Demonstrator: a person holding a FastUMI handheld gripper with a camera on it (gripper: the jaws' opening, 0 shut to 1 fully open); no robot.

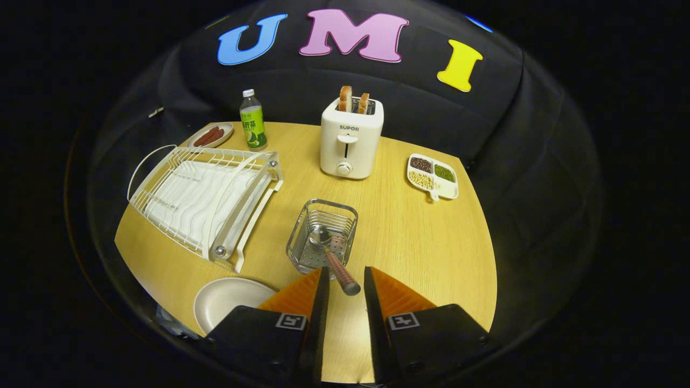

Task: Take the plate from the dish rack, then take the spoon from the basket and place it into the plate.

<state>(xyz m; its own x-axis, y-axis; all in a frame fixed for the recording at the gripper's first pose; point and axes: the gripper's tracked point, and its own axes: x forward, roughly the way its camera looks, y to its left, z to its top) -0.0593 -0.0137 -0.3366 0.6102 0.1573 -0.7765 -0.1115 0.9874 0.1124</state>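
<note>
The tool (pixel 346 280) is open w/ nothing held, the spoon (pixel 333 255) lying in the wire basket (pixel 302 237) w/ its handle end between the fingertips, while the plate (pixel 226 299) sits on the table (pixel 431 242) left of the fingers, near the empty dish rack (pixel 199 199).

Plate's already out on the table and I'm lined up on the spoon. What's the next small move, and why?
Probably ease the gripper slightly forward and close on the spoon. Its fingers stand open with the spoon's handle tip between their tips, untouched, while the bowl rests in the wire basket. The plate lies beside the left finger, free of the dish rack.
</note>
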